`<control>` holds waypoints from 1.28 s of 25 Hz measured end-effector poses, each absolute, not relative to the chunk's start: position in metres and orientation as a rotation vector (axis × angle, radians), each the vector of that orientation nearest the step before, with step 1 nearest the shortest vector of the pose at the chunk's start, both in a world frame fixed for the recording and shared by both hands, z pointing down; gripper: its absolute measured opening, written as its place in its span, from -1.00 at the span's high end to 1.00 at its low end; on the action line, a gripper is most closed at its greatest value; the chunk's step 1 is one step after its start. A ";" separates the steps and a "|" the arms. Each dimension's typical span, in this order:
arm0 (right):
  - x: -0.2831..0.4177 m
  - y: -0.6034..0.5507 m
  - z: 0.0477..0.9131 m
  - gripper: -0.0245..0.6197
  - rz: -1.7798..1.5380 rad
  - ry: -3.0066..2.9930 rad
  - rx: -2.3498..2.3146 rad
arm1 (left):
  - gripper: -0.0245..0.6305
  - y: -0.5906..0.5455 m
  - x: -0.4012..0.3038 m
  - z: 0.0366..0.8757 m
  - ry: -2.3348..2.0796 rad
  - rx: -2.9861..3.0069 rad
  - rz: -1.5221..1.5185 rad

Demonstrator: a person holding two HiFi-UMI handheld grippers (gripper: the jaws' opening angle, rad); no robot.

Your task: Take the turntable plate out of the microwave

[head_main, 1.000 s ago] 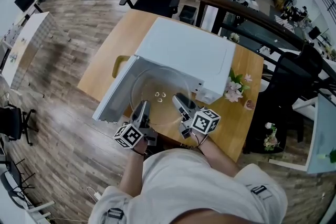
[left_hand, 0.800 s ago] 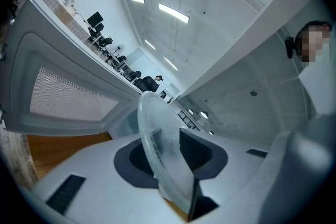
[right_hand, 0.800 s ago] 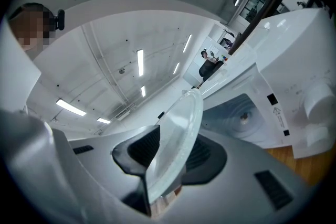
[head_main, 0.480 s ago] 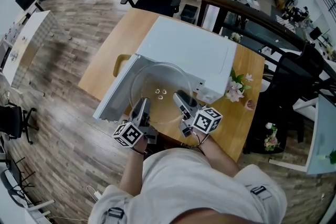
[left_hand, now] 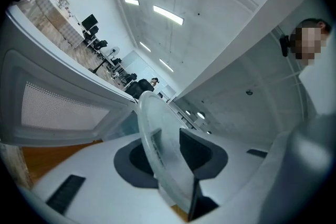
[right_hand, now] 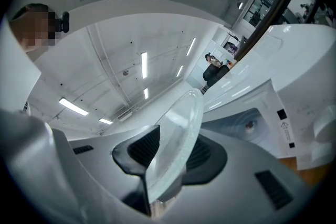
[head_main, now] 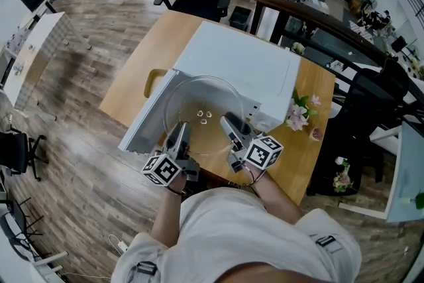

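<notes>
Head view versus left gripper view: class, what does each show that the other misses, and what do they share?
Head view only: pink flowers, the marker cube on the right gripper. Left gripper view only: the left gripper with its pads gripping the rim of the glass turntable plate, ceiling lights. Both: that plate, the white microwave, its open door.

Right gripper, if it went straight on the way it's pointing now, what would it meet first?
The right gripper is clamped on the turntable plate. Past that, the open front of the microwave probably comes first, plate edge leading, though depth is unclear.
</notes>
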State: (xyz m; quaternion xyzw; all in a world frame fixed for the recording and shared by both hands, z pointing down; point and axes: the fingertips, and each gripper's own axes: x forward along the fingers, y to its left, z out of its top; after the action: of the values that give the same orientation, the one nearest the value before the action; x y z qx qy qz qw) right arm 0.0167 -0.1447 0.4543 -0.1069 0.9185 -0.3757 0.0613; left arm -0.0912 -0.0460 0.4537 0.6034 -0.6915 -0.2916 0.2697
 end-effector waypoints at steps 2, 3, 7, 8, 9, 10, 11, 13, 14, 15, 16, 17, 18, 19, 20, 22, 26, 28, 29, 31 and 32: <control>0.017 -0.145 0.451 0.52 -1.130 2.776 -0.322 | 0.53 -0.047 -0.091 0.451 -1.865 1.633 -0.786; 0.016 -0.145 0.450 0.52 -1.126 2.775 -0.322 | 0.53 -0.047 -0.092 0.450 -1.864 1.636 -0.787; 0.016 -0.145 0.446 0.52 -1.116 2.775 -0.321 | 0.53 -0.047 -0.092 0.445 -1.865 1.647 -0.786; 0.016 -0.145 0.445 0.52 -1.113 2.774 -0.320 | 0.53 -0.047 -0.092 0.444 -1.865 1.650 -0.785; 0.016 -0.146 0.444 0.52 -1.110 2.773 -0.320 | 0.53 -0.048 -0.093 0.444 -1.865 1.652 -0.786; 0.015 -0.146 0.443 0.52 -1.106 2.774 -0.320 | 0.53 -0.048 -0.093 0.443 -1.864 1.654 -0.788; 0.015 -0.146 0.443 0.52 -1.103 2.774 -0.321 | 0.53 -0.048 -0.093 0.443 -1.864 1.655 -0.790; 0.015 -0.146 0.442 0.52 -1.097 2.775 -0.321 | 0.53 -0.049 -0.093 0.442 -1.863 1.659 -0.792; 0.016 -0.146 0.442 0.52 -1.094 2.776 -0.321 | 0.53 -0.049 -0.093 0.442 -1.864 1.661 -0.792; 0.016 -0.146 0.442 0.52 -1.092 2.776 -0.322 | 0.53 -0.049 -0.092 0.441 -1.864 1.662 -0.791; 0.017 -0.146 0.442 0.51 -1.090 2.777 -0.323 | 0.53 -0.049 -0.092 0.441 -1.864 1.661 -0.790; 0.018 -0.147 0.442 0.51 -1.088 2.778 -0.323 | 0.53 -0.049 -0.091 0.441 -1.863 1.660 -0.791; 0.018 -0.147 0.442 0.51 -1.083 2.780 -0.324 | 0.53 -0.050 -0.090 0.441 -1.862 1.657 -0.793; 0.019 -0.147 0.441 0.51 -1.080 2.781 -0.323 | 0.53 -0.050 -0.089 0.441 -1.859 1.655 -0.795; 0.020 -0.147 0.440 0.51 -1.077 2.783 -0.323 | 0.53 -0.050 -0.089 0.441 -1.857 1.654 -0.797; 0.020 -0.148 0.439 0.51 -1.072 2.788 -0.324 | 0.53 -0.050 -0.088 0.441 -1.855 1.654 -0.799; 0.020 -0.147 0.440 0.51 -1.068 2.784 -0.323 | 0.53 -0.050 -0.088 0.441 -1.853 1.659 -0.797; 0.021 -0.147 0.439 0.51 -1.068 2.781 -0.326 | 0.53 -0.050 -0.088 0.440 -1.852 1.664 -0.794; 0.021 -0.147 0.438 0.51 -1.068 2.781 -0.327 | 0.53 -0.050 -0.088 0.440 -1.851 1.666 -0.792; 0.022 -0.148 0.439 0.51 -1.065 2.781 -0.329 | 0.53 -0.051 -0.087 0.440 -1.850 1.668 -0.790; 0.022 -0.148 0.438 0.51 -1.063 2.781 -0.330 | 0.53 -0.052 -0.087 0.440 -1.849 1.668 -0.789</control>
State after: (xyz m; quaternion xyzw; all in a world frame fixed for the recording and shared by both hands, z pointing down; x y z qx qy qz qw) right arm 0.0218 -0.1480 0.4385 -0.1100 0.9259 -0.3540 0.0730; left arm -0.0873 -0.0516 0.4398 0.6164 -0.6832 -0.2915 0.2615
